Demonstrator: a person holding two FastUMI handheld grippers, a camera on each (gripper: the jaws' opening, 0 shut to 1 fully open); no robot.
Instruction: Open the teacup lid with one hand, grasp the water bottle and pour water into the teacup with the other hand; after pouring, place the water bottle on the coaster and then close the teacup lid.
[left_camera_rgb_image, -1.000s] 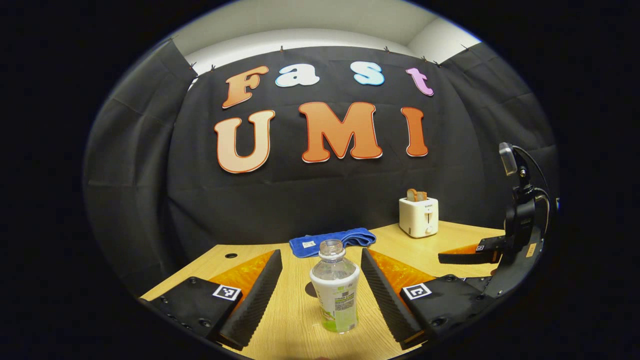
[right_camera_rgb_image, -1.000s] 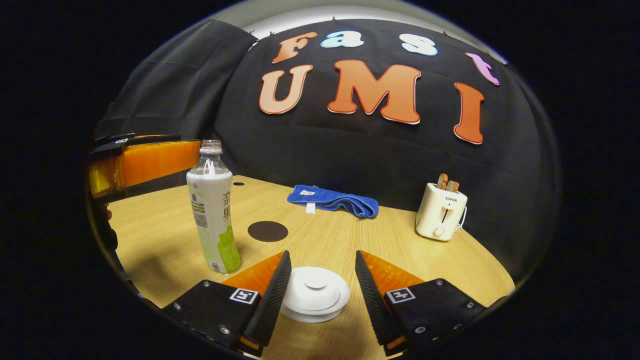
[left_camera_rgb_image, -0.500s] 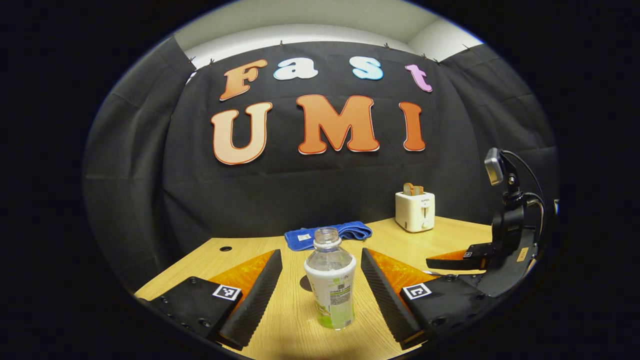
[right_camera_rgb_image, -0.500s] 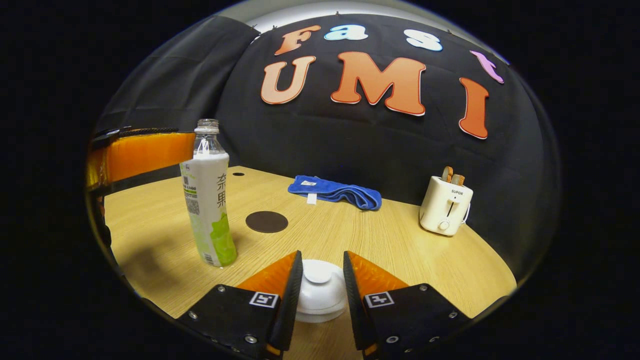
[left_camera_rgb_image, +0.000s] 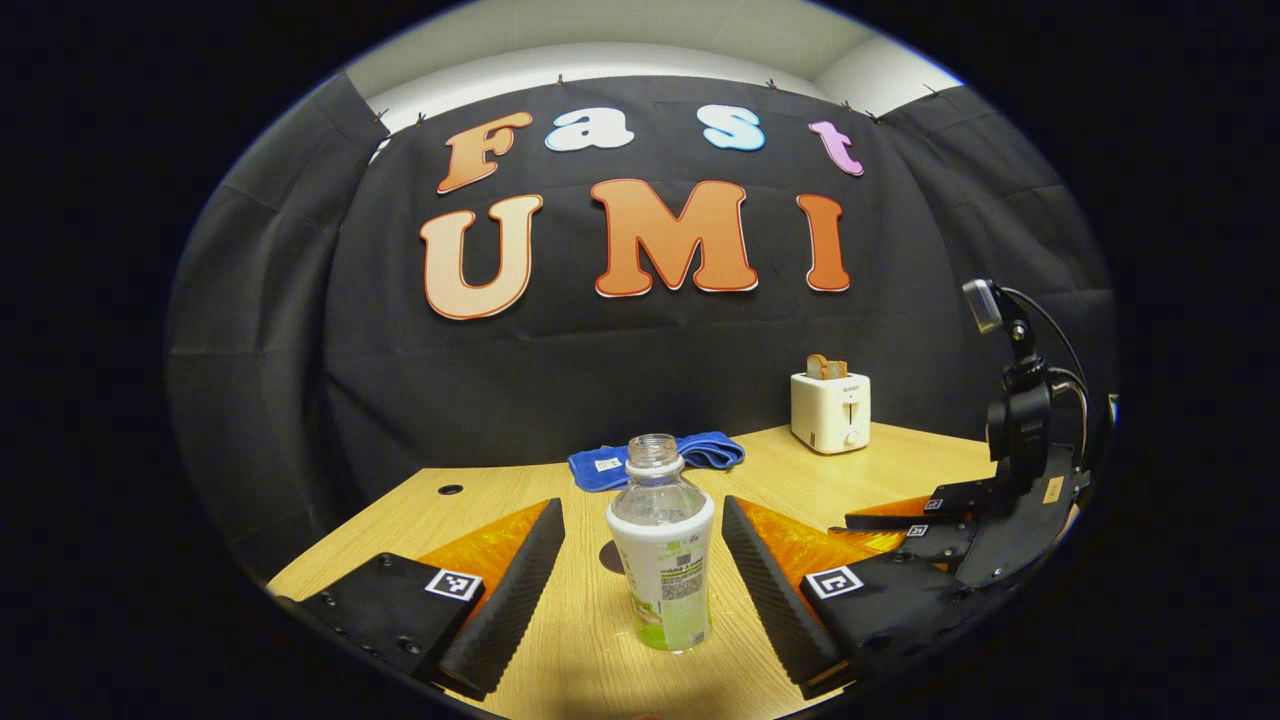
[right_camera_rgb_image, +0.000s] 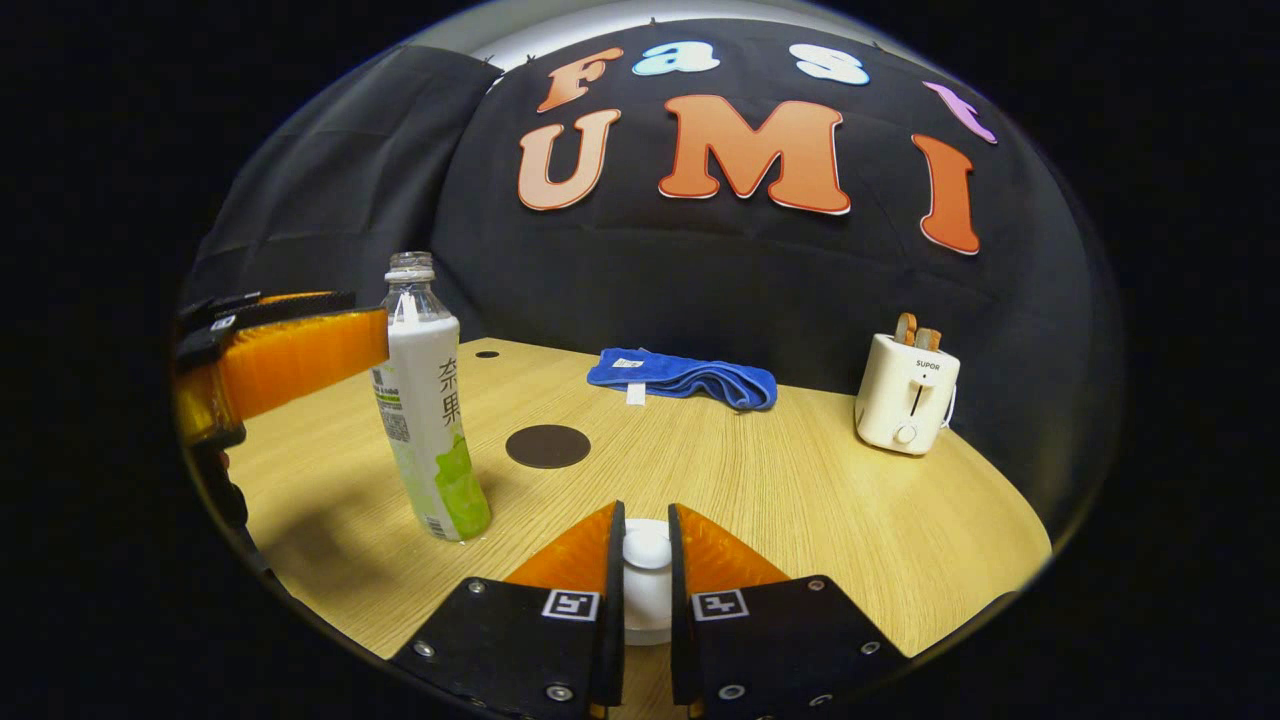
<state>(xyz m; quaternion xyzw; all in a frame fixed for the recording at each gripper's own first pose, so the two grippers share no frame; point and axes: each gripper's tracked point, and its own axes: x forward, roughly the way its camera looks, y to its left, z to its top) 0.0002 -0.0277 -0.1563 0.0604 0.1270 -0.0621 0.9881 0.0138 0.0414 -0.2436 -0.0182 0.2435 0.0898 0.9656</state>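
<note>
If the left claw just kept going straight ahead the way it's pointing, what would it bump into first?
Most likely the water bottle. It stands upright on the table, directly between the open left claw's fingers. Behind the bottle lies the blue towel, though depth is hard to judge.

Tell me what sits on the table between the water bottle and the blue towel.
In the right gripper view, the dark round coaster lies on the table between the water bottle and the blue towel, with nothing on it.
</note>
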